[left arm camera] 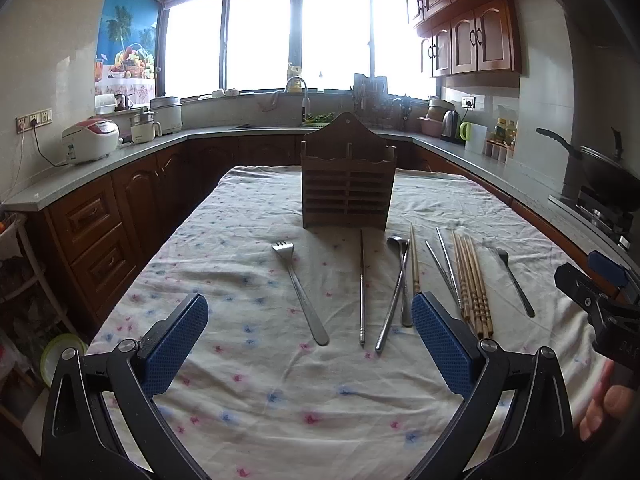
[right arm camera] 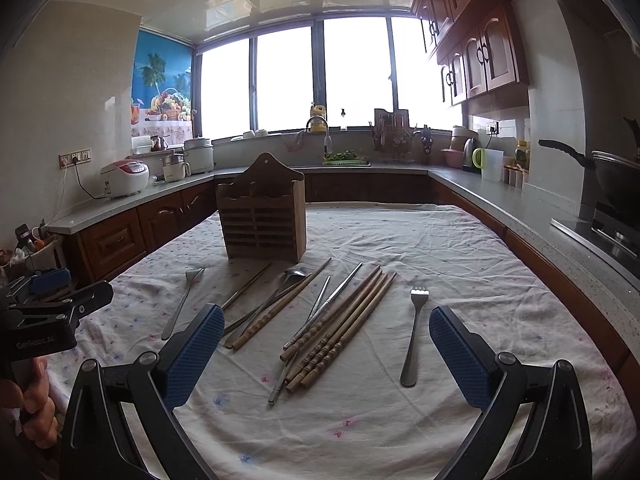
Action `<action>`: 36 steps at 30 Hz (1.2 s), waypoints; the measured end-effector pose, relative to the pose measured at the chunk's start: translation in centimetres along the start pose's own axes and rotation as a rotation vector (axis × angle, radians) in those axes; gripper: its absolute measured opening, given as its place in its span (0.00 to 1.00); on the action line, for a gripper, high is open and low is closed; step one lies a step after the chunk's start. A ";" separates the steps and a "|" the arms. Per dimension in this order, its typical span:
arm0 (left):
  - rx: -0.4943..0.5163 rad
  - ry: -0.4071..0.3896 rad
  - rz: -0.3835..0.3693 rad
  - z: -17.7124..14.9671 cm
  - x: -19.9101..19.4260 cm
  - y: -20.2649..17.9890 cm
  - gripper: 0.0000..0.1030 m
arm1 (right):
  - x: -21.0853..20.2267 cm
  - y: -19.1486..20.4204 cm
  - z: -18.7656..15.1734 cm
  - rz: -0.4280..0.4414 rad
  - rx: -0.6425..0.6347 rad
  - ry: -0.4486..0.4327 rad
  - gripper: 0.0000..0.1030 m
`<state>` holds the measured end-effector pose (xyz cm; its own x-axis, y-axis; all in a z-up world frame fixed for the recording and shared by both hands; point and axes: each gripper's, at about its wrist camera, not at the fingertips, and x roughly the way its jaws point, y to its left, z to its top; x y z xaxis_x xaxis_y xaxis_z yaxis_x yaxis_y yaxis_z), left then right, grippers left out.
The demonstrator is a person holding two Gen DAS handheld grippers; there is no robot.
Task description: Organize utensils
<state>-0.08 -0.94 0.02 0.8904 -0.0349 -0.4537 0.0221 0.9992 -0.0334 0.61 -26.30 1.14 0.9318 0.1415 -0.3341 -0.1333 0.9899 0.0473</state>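
A wooden utensil holder stands upright at the far middle of the cloth-covered table. In front of it lie a fork, a metal chopstick, a spoon, a bundle of wooden chopsticks, thin metal chopsticks and a second fork. My left gripper hangs open above the near cloth, nothing between its blue pads. My right gripper is open too, over the chopstick bundle, and shows at the left wrist view's right edge.
Grey counters with wooden cabinets wrap around the table. On them stand a rice cooker, pots, a kettle and a wok on the stove at right. A hand holds the left gripper's handle.
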 end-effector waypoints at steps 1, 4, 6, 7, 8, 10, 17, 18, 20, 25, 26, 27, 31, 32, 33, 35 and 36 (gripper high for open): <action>-0.008 0.012 -0.008 0.1 0.3 0.1 1.00 | 0.1 -0.2 0.1 0.001 0.007 0.004 1.00; -0.028 0.043 -0.023 0.3 1.1 0.6 1.00 | 0.5 -0.5 0.4 0.011 0.019 0.019 1.00; -0.032 0.066 -0.028 0.6 1.7 0.7 1.00 | 0.8 -0.6 0.7 0.019 0.022 0.029 1.00; -0.033 0.077 -0.032 0.7 2.1 0.7 1.00 | 1.0 -0.6 0.8 0.022 0.022 0.035 1.00; -0.032 0.087 -0.035 0.9 2.4 0.8 1.00 | 1.2 -0.6 0.8 0.025 0.022 0.040 1.00; -0.025 0.107 -0.040 1.3 3.1 0.6 1.00 | 1.5 -0.7 1.1 0.031 0.025 0.050 1.00; -0.010 0.161 -0.054 3.2 5.8 0.2 1.00 | 3.3 -1.8 2.1 0.039 0.066 0.099 0.99; -0.011 0.169 -0.055 3.4 6.2 0.2 0.99 | 3.6 -1.9 2.2 0.039 0.070 0.105 0.99; -0.014 0.189 -0.056 3.8 7.1 0.2 0.97 | 4.2 -2.3 2.6 0.045 0.077 0.118 0.98; -0.020 0.230 -0.070 4.6 9.1 0.2 0.93 | 6.0 -3.0 3.4 0.054 0.110 0.162 0.87; -0.015 0.238 -0.073 4.9 9.5 0.1 0.91 | 6.4 -3.1 3.4 0.054 0.116 0.174 0.81; -0.009 0.246 -0.076 5.1 10.0 0.0 0.89 | 6.9 -3.3 3.6 0.054 0.126 0.189 0.79; 0.003 0.293 -0.100 5.7 12.0 -0.4 0.81 | 9.0 -3.9 4.0 0.076 0.165 0.238 0.66; 0.004 0.306 -0.106 5.9 12.6 -0.5 0.79 | 9.5 -3.9 4.1 0.080 0.169 0.247 0.62; 0.004 0.315 -0.110 6.0 13.0 -0.6 0.78 | 10.0 -3.9 4.3 0.084 0.171 0.257 0.60; 0.008 0.330 -0.120 6.3 14.1 -0.9 0.77 | 11.0 -4.1 4.5 0.090 0.180 0.276 0.54; 0.011 0.338 -0.124 6.4 14.6 -1.1 0.73 | 11.5 -4.2 4.6 0.092 0.187 0.286 0.52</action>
<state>15.78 -2.39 -0.85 0.6800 -0.1590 -0.7158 0.1272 0.9870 -0.0984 13.47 -28.80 1.40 0.7832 0.2502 -0.5693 -0.1236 0.9598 0.2519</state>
